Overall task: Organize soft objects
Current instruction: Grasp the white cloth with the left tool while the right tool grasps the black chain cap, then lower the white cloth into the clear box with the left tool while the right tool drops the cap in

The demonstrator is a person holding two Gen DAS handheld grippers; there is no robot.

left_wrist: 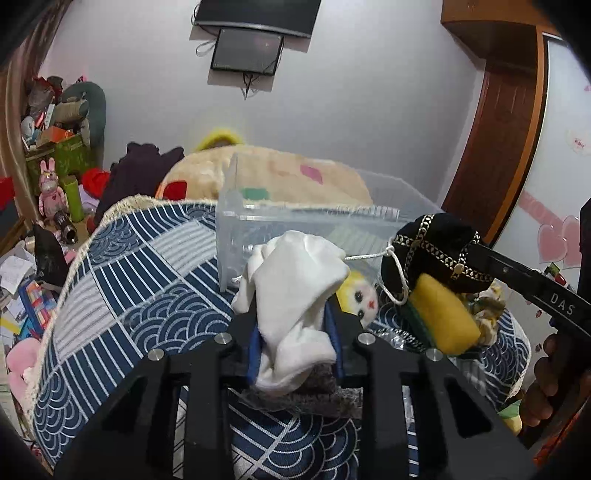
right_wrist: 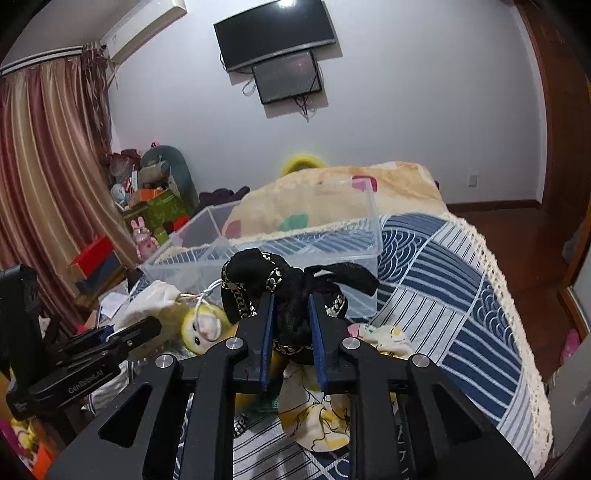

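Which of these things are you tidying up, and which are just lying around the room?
Being tidied: white sock in the left gripper; black gold-trimmed pouch in the right gripper; yellow doll; yellow sponge; clear plastic bin.

Just lying around: wall TV; curtain; pink bunny toy.

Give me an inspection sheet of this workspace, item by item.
Surface: blue patterned cloth with a cream fringe, over a raised surface.
Job's things: clear plastic bin, apparently empty; white sock; black gold-trimmed cloth; yellow monkey plush; yellow sponge.
Clutter: floral cloth and grey pad on the cloth.
Grippers: left gripper shut on white sock; right gripper shut on black gold-trimmed cloth.
Cables: dangling under the wall screens.
Surroundings: curtain, heaped toys and boxes, beige blanket.
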